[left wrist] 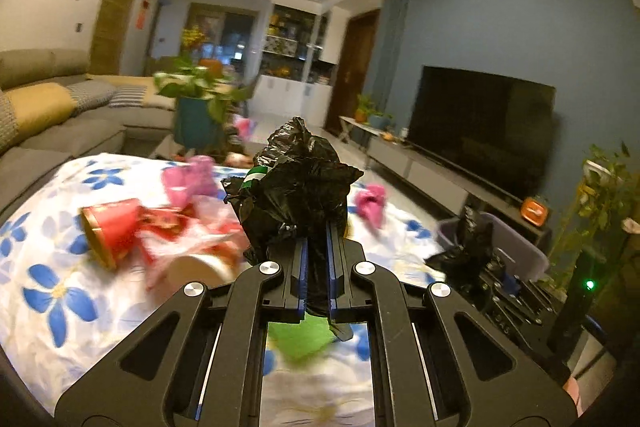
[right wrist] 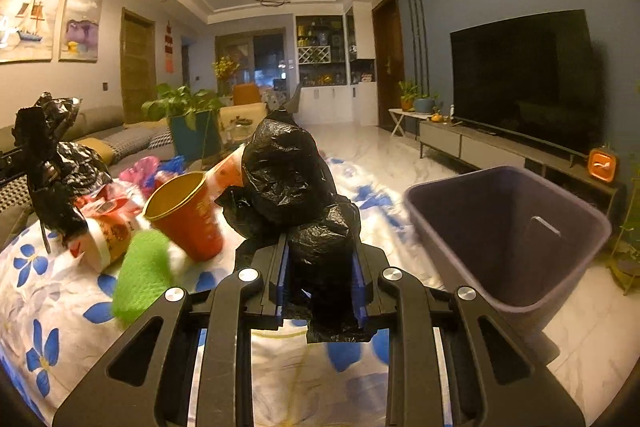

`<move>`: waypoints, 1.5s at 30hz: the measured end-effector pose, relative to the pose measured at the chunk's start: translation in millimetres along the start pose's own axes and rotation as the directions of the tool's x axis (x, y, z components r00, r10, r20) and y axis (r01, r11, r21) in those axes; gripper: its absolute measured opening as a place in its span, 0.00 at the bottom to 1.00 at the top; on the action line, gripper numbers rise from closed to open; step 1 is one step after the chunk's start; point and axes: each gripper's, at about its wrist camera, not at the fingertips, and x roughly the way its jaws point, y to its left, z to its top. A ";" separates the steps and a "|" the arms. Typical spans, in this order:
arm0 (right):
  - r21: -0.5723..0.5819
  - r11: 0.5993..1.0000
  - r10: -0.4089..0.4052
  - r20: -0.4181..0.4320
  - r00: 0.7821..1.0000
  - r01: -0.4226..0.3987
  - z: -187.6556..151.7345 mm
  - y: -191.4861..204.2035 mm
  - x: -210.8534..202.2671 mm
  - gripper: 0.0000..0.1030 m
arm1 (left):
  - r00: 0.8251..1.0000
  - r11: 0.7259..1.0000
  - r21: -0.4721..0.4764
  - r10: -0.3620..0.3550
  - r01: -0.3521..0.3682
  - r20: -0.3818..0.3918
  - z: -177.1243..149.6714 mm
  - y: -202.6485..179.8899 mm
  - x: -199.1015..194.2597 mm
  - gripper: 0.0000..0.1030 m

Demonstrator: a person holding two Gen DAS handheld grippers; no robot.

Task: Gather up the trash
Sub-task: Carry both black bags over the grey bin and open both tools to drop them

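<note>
Meanwhile, left gripper (left wrist: 316, 247) and right gripper (right wrist: 320, 259), jaws each clamped on black bag (left wrist: 298, 183), apparently to line bin (right wrist: 508, 235).

Black grippers (left wrist: 316, 247), blue pads (right wrist: 282, 267) (silver screws (left wrist: 269, 267)) w/ slotted arms.

Living room of a home: grey sectional sofa (left wrist: 60, 115) with yellow cushions, wall-mounted television (right wrist: 524, 79) above a low media console (right wrist: 480, 147), framed paintings (right wrist: 28, 21), potted plants (right wrist: 184, 107), built-in display cabinet (right wrist: 320, 67), wooden doors (right wrist: 138, 59), polished marble floor (right wrist: 380, 151) and recessed ceiling lighting
</note>
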 end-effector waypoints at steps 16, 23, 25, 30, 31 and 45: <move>0.072 0.936 -0.349 0.097 0.932 0.343 37.8 -114.3 -2.9 0.25 | 0.949 0.936 0.161 -0.310 0.314 -0.050 11.4 -163.6 107.6 0.07; 0.098 0.918 -0.392 0.076 0.917 0.384 31.1 -141.6 4.9 0.25 | 0.923 0.908 0.166 -0.377 0.385 -0.076 -1.4 -199.5 145.6 0.07; 0.105 0.915 -0.399 0.069 0.915 0.391 28.9 -147.1 3.9 0.25 | 0.914 0.901 0.151 -0.397 0.406 -0.087 -2.9 -202.7 157.0 0.07; 0.122 0.910 -0.405 0.051 0.913 0.397 33.0 -152.7 10.6 0.25 | 0.894 0.885 0.136 -0.433 0.446 -0.117 -8.9 -208.8 177.2 0.07; 0.123 0.910 -0.404 0.049 0.913 0.396 33.8 -153.7 11.6 0.25 | 0.891 0.882 0.133 -0.437 0.451 -0.122 -10.8 -210.2 181.3 0.07; 0.124 0.911 -0.402 0.041 0.915 0.394 35.8 -156.3 17.9 0.28 | 0.872 0.868 0.130 -0.454 0.479 -0.185 -20.3 -224.8 207.5 0.08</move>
